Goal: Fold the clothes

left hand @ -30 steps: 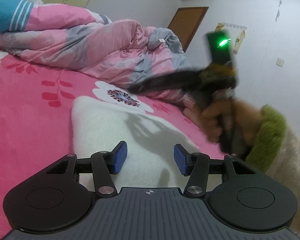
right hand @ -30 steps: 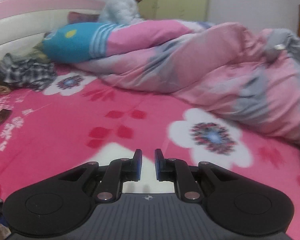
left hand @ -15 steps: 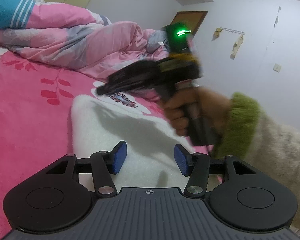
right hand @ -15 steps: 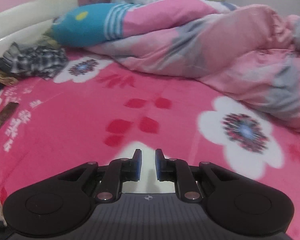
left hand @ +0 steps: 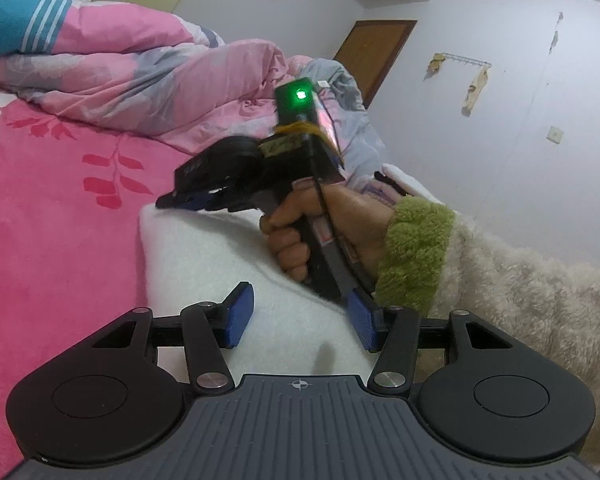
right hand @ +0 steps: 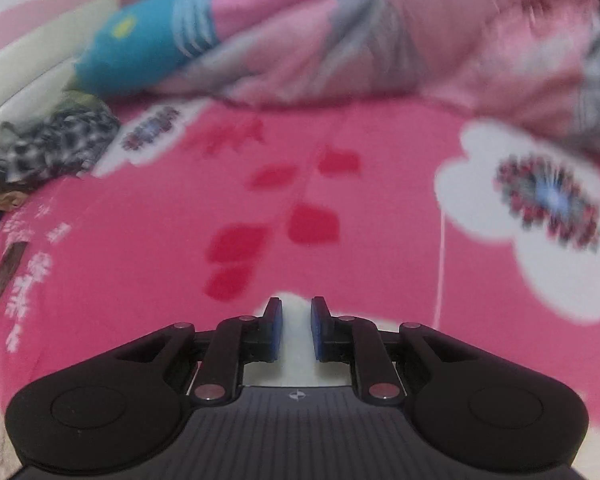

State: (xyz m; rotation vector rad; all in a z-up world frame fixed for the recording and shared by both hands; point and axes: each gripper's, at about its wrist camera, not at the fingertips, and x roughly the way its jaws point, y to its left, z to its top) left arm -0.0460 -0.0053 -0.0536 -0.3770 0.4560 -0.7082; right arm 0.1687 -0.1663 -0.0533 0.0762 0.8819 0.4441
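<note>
A white fleece garment (left hand: 220,264) lies flat on the pink flowered bed sheet (left hand: 52,220). My left gripper (left hand: 300,316) hovers open just above the garment's near part, with nothing between its blue pads. In the left wrist view a hand in a green-cuffed fleece sleeve (left hand: 416,252) holds my right gripper (left hand: 168,202), tilted down with its tips at the garment's far left corner. The right wrist view is blurred; there my right gripper (right hand: 296,312) stands at a narrow gap that white cloth (right hand: 296,340) fills between the pads.
A crumpled pink and grey quilt (left hand: 172,84) and a blue pillow (left hand: 8,24) lie along the far side of the bed. A heap of plaid clothes (right hand: 56,148) sits at the left by the headboard. A brown door (left hand: 374,56) is in the far wall.
My right gripper has swept left and downward over the white garment to its far left corner, still carrying white cloth between its pads. The left gripper has stayed put.
</note>
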